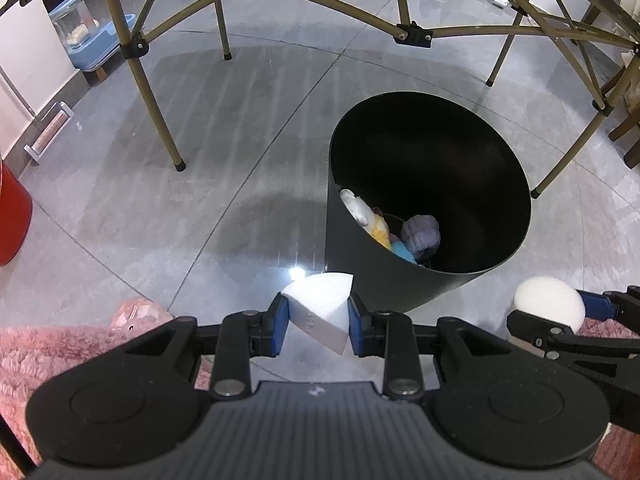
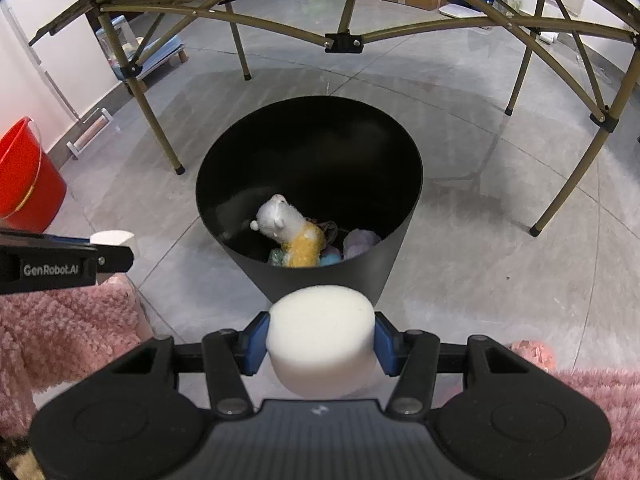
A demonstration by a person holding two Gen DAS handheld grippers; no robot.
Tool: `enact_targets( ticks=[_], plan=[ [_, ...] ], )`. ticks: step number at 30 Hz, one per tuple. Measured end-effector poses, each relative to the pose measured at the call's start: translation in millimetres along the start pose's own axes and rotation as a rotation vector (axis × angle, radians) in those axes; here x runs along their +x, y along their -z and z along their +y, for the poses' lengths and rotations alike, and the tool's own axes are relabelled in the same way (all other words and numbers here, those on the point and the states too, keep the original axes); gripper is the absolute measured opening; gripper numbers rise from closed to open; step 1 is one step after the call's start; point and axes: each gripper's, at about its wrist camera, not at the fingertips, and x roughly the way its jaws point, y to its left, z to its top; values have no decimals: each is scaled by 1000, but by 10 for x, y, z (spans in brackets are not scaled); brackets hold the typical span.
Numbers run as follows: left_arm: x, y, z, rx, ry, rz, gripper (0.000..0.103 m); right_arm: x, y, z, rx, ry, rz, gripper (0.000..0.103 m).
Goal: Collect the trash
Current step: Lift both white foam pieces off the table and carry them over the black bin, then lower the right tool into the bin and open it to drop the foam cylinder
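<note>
A black round bin (image 1: 472,280) (image 2: 256,264) stands on the grey floor, with a white-and-yellow plush toy (image 2: 290,232) and other soft items inside. My left gripper (image 1: 318,324) is shut on a white foam wedge (image 1: 320,308), held just short of the bin's near left side. My right gripper (image 2: 322,344) is shut on a white round foam cylinder (image 2: 322,338), held just before the bin's near rim. The cylinder (image 1: 550,306) shows at the right edge of the left wrist view, and the wedge (image 2: 114,240) at the left edge of the right wrist view.
A pink shaggy rug (image 1: 60,360) (image 2: 68,320) lies under both grippers. A folding table's tan metal legs (image 1: 160,120) (image 2: 164,128) stand behind and around the bin. A red bucket (image 2: 24,176) sits at the left by the wall.
</note>
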Motion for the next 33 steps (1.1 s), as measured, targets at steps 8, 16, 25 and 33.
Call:
enact_targets(
  ticks=[8,16,25,33],
  plan=[
    [63,-56,39,-23,-9,-5,30,43,-182,-4,-5,10,-30,52],
    [134,-153,106,-51,-22,-4,30,148,-415,33,-7,8,-42,52],
    [187,-298,264,-103,-40,-15,30,316,-623,132,-9,-10,-40,52],
    [210,-414,384,-137,-62,-32,30,472,-839,150,12,-15,-41,53]
  ],
)
